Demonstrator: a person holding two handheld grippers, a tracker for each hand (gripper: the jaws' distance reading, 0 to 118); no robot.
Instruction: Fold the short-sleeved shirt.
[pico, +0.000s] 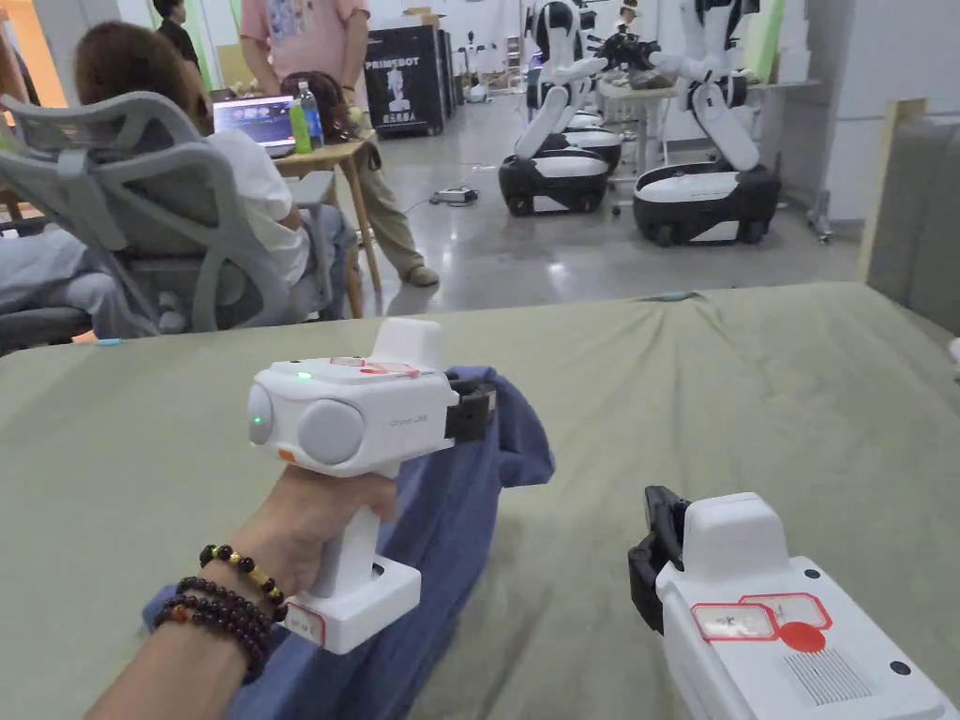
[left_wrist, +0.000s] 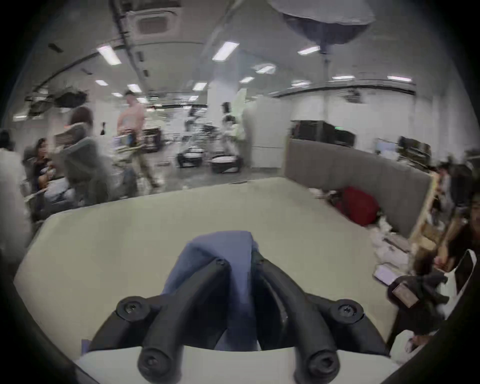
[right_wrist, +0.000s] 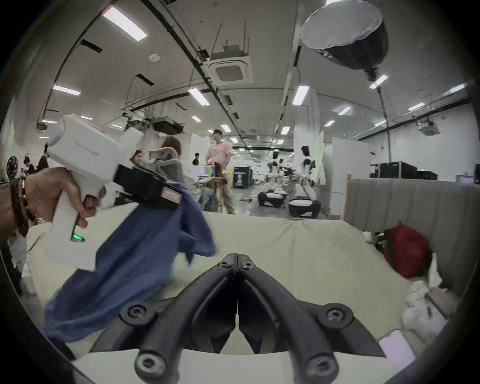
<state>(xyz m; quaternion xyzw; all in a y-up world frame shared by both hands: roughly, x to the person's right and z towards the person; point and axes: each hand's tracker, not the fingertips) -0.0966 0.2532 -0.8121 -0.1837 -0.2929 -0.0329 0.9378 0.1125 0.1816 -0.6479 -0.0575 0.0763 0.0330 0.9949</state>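
A blue short-sleeved shirt (pico: 441, 544) hangs in a bunch from my left gripper (pico: 483, 408), lifted above the green-covered table (pico: 750, 394). In the left gripper view the blue cloth (left_wrist: 220, 259) sits pinched between the two black jaws of the left gripper (left_wrist: 240, 262). The right gripper view shows the shirt (right_wrist: 135, 259) draping down to the table's near edge from the left gripper (right_wrist: 174, 197). My right gripper (pico: 656, 553) is low at the right, apart from the shirt. Its jaws (right_wrist: 237, 259) are pressed together with nothing between them.
A grey padded partition (pico: 923, 216) stands along the table's right side, with a red bag (right_wrist: 405, 252) and white clutter beside it. Beyond the far edge sit a person in a mesh chair (pico: 141, 216), a standing person (pico: 309, 37) and parked white robots (pico: 703, 141).
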